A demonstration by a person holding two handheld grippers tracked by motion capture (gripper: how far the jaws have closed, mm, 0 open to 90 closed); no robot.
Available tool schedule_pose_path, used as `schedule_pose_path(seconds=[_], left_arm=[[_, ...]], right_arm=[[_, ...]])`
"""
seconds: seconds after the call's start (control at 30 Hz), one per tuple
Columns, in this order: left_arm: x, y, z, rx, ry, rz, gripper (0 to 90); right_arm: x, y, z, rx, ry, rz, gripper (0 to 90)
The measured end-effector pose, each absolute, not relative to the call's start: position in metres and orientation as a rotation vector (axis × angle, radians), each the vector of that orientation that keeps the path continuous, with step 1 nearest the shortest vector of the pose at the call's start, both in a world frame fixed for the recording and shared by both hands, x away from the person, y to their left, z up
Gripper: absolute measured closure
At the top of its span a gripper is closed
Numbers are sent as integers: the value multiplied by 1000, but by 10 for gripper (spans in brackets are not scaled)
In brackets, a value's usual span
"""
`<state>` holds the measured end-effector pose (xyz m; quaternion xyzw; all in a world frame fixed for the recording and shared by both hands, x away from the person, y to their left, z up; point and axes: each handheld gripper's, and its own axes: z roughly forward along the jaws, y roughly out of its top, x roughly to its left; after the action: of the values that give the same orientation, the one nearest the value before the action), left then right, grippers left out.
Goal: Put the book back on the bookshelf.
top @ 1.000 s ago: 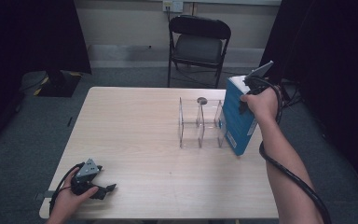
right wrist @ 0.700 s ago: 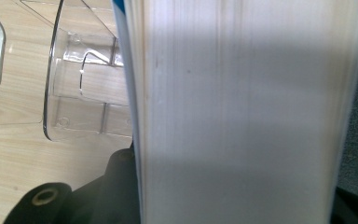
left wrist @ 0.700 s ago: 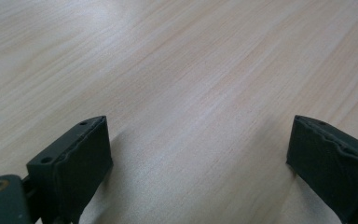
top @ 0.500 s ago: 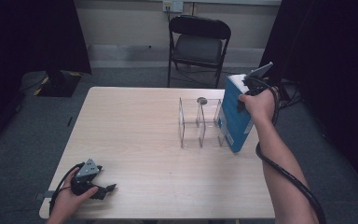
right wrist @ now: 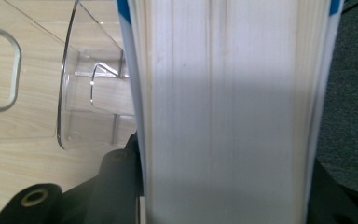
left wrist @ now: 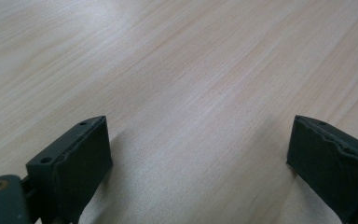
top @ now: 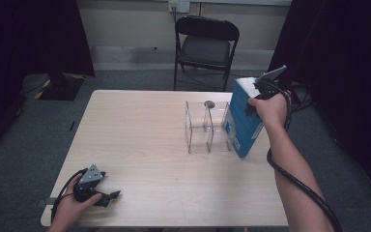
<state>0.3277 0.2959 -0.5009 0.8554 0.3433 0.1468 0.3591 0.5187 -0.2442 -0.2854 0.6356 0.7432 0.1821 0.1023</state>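
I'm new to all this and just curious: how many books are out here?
1. A blue book is clamped in the right gripper, tilted at the table's right edge beside the clear rack. I see no others.

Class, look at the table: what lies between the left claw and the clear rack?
In the high view, bare table lies between the left claw and the clear rack; nothing rests there.
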Motion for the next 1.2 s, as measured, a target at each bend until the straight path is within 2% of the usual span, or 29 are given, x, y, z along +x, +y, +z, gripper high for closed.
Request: schedule_pose_path(seconds=[0.3,0.63,0.97,1.2], left_arm=[[329,295,-502,2197,881,372,41],[329,295,-502,2198,879,373,38],[328,295,-502,2199,879,375,38],[328,295,-502,2191,888,367,38]], right_arm=[[511,-247,-281,1870,2206,523,478],[501,-245,-276,1827,2249,532,348],[489,-242,-271,1772,2255,540,268],[481,-246,-270,1775,2268,544,253]])
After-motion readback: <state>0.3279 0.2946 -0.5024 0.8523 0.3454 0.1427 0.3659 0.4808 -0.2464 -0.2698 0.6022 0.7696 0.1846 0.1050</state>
